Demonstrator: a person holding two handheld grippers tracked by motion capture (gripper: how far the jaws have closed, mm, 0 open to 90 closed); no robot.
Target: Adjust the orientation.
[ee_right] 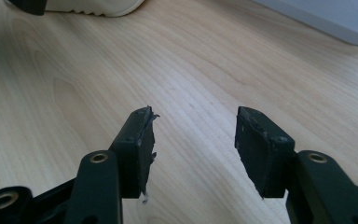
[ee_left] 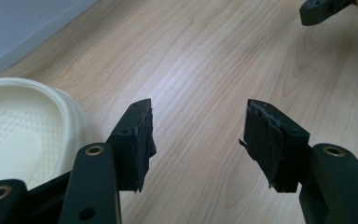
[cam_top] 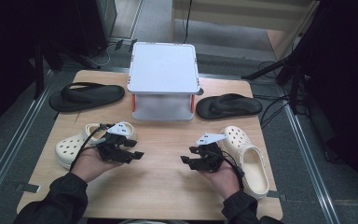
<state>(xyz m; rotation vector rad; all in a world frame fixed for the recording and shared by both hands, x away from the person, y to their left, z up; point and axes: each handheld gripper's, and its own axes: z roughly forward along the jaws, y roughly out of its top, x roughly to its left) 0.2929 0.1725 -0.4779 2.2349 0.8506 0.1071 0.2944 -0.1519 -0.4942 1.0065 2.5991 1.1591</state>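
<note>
Two cream clogs lie on the wooden table [cam_top: 163,186]: one [cam_top: 72,147] at the left beside my left hand, one [cam_top: 251,156] at the right beside my right hand. A black flip-flop [cam_top: 86,96] rests at the back left, and another [cam_top: 228,106] at the back right. My left gripper [cam_top: 134,149] is open and empty, its jaws pointing toward the table's middle. My right gripper [cam_top: 189,155] faces it, also open and empty. In the left gripper view the left gripper [ee_left: 199,105] frames bare wood with the clog [ee_left: 23,130] at its left. The right gripper [ee_right: 193,112] stands over bare wood too.
A white two-level rack [cam_top: 163,79] stands at the back centre between the flip-flops. Its edge [ee_left: 18,23] is in the left gripper view's top left corner and, as the rack [ee_right: 331,18], at the right gripper view's top right. Dark stands and cables surround the table.
</note>
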